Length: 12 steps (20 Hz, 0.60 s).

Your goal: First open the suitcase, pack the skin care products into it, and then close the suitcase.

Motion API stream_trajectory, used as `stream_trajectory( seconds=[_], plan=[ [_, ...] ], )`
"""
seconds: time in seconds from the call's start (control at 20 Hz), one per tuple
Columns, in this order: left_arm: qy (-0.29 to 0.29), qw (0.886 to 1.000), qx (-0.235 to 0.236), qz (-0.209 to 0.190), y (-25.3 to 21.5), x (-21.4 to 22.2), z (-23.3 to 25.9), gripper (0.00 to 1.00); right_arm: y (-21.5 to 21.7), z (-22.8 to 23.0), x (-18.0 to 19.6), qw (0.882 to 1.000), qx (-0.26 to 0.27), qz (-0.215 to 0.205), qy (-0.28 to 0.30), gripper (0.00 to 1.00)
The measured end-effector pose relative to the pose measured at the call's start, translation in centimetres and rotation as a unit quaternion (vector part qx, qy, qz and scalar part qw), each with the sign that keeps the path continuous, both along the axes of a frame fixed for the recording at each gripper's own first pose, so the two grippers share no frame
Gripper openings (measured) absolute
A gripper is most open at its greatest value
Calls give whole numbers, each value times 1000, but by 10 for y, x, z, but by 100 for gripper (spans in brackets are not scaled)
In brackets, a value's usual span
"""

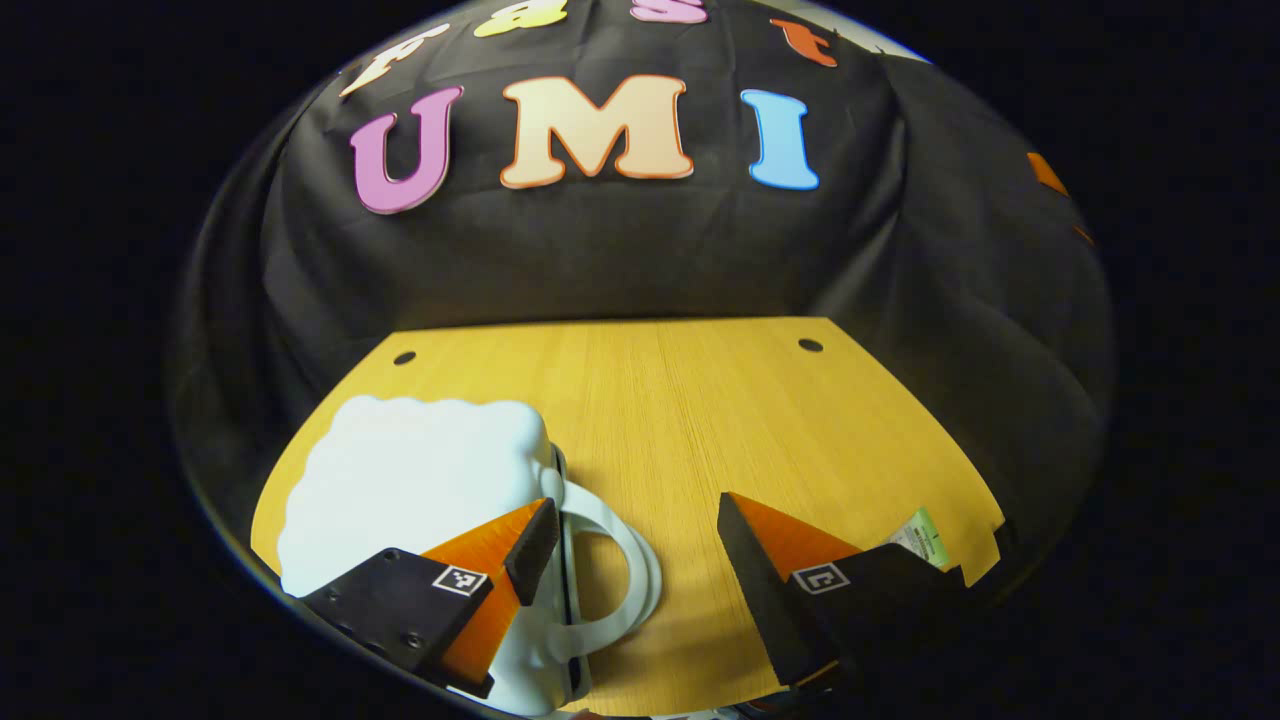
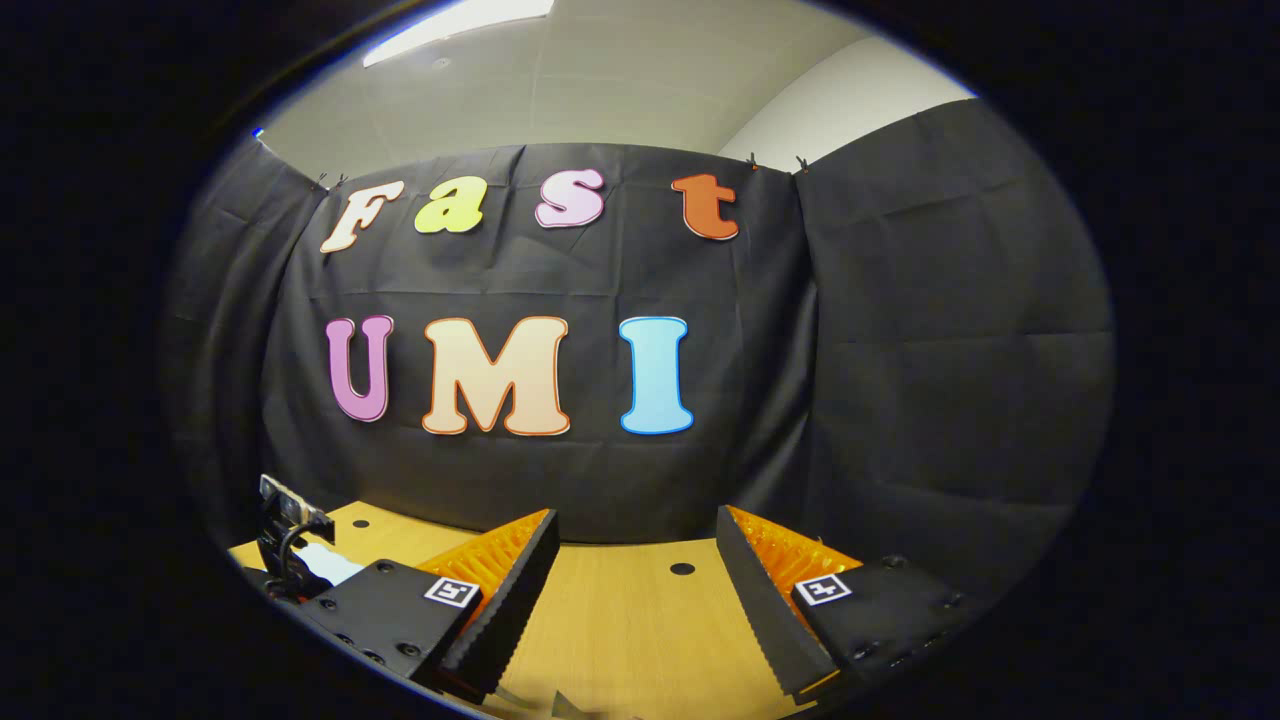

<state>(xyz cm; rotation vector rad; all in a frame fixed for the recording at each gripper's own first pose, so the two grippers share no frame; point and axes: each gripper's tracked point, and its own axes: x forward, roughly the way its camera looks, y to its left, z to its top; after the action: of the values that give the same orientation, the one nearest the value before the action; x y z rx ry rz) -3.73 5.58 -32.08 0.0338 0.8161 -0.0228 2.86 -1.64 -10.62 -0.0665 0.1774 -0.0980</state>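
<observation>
A small white suitcase with a wavy rim lies at the near left of the wooden table; it looks closed, and its white loop handle points toward the table's middle. My left gripper is open, with its left finger over the suitcase's handle side and its right finger over bare wood. A green-and-white packet lies at the table's right edge. My right gripper is open above the table with nothing between its fingers. In the right gripper view a bit of the suitcase shows at far left.
Black cloth walls close off the table at the back and on both sides. Two small dark holes sit near the table's far edge. The other gripper's body with a cable shows at the left of the right gripper view.
</observation>
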Motion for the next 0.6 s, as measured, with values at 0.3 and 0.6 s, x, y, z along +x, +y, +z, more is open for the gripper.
stream_trajectory(
  seconds=[0.3, 0.6],
  plan=[
    [77, 997, -18, 26, -1, -8, -39, 89, -5, 1, -7, 1000, -25, 0, 9, 100],
    [124, 992, -25, 23, -12, -6, -65, 82, -6, 0, -15, 999, -43, 2, 12, 98]
  ],
)
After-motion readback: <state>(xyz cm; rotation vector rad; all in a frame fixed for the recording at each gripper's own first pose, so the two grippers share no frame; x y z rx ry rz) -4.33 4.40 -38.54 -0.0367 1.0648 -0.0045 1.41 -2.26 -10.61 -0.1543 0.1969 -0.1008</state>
